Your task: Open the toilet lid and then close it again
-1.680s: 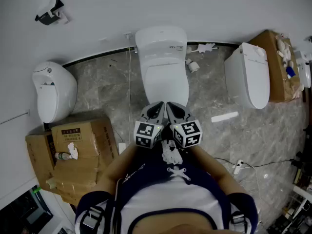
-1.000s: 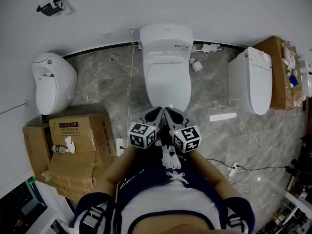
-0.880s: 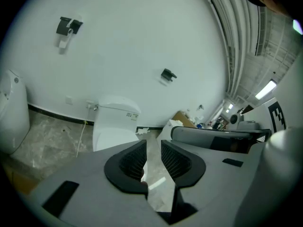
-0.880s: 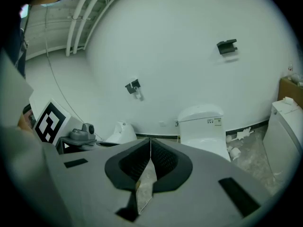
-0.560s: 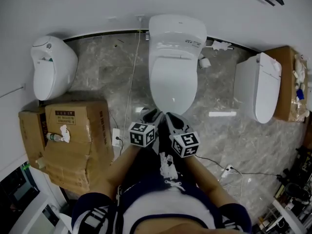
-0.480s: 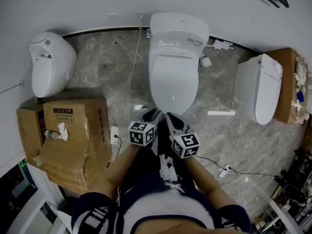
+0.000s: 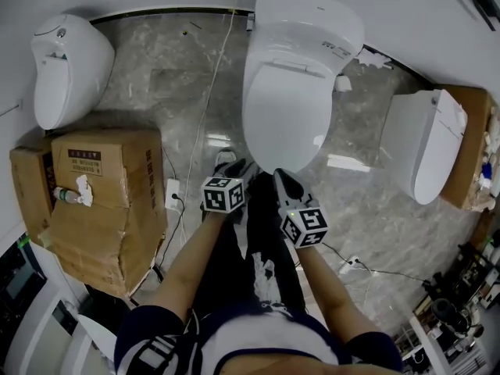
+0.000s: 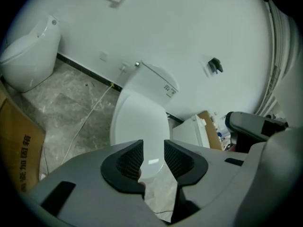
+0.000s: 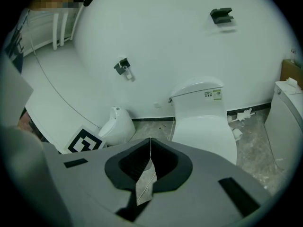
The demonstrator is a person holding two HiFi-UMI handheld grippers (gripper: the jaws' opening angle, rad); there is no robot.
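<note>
The white toilet (image 7: 293, 84) stands against the wall with its lid (image 7: 285, 112) down. Both grippers hang just in front of its front rim, touching nothing. My left gripper (image 7: 234, 168) is left of the bowl's tip; in its own view the left gripper (image 8: 154, 151) has its jaws apart and still opening, nothing between them, and the lid (image 8: 139, 122) shows through the gap. My right gripper (image 7: 280, 178) sits beside it. In the right gripper view the right gripper (image 9: 150, 150) is shut and empty, with the toilet (image 9: 203, 122) ahead to the right.
A white urinal-like fixture (image 7: 66, 61) stands at the left, with stacked cardboard boxes (image 7: 94, 194) below it. A second toilet (image 7: 426, 147) and a box (image 7: 476, 147) stand at the right. A power strip (image 7: 173, 194) and cables lie on the marble floor.
Both grippers have sunk toward the toilet's front rim and drawn slightly apart. The left marker cube has rolled. The toilet now looms larger in the head view.
</note>
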